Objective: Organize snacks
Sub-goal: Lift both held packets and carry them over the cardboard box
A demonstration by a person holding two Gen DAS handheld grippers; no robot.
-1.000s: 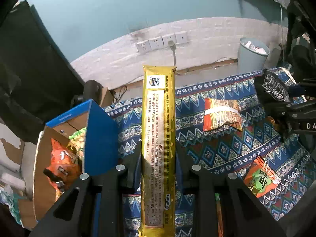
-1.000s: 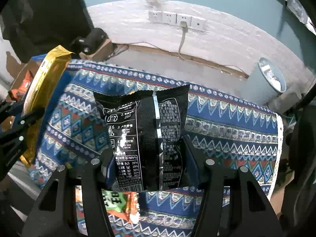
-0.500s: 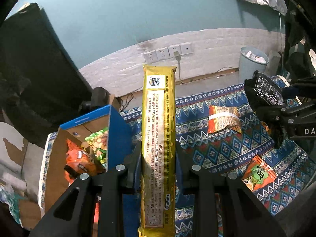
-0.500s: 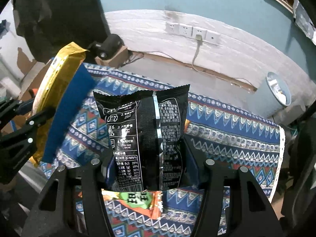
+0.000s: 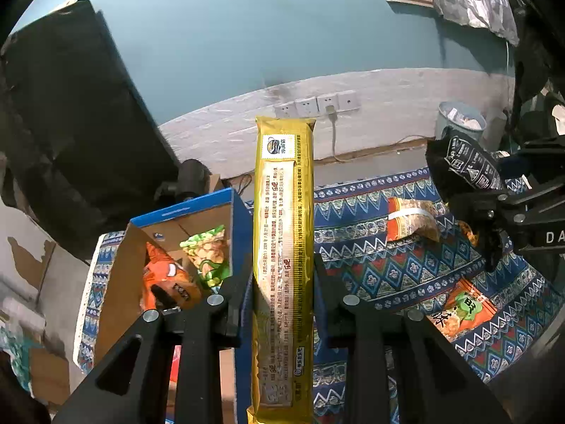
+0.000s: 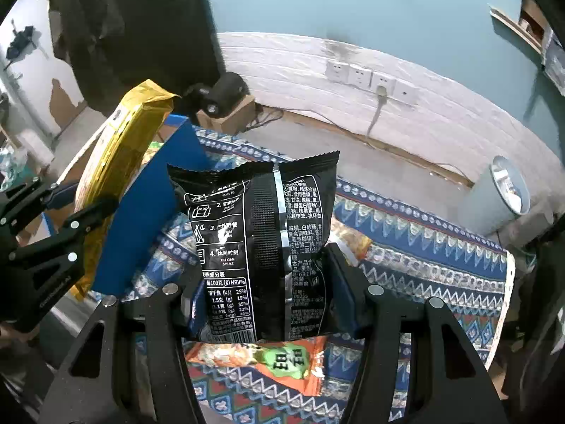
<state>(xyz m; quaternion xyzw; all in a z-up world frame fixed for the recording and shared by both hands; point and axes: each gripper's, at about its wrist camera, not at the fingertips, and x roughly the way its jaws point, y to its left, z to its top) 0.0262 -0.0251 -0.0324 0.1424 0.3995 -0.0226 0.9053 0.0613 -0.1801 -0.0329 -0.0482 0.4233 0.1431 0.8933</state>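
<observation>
The blue box (image 5: 183, 247) now shows more of its inside than before. My left gripper (image 5: 284, 279) keeps pinching the gold packet (image 5: 284, 247) upright beside it; my right gripper (image 6: 261, 282) still clamps the black bag (image 6: 257, 247) above the tabletop (image 6: 423, 247).

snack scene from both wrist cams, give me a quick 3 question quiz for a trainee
1. True or false: the left gripper is shut on the long gold packet.
2. Which pack does the right gripper hold?
A. an orange pack
B. the black pack
C. a green pack
3. Fill the gap: the blue-sided cardboard box already holds an orange pack and a ____ pack.

Key
1. True: its fingers press both sides of the packet.
2. B. One orange pack lies on the patterned cloth below it.
3. green
</observation>
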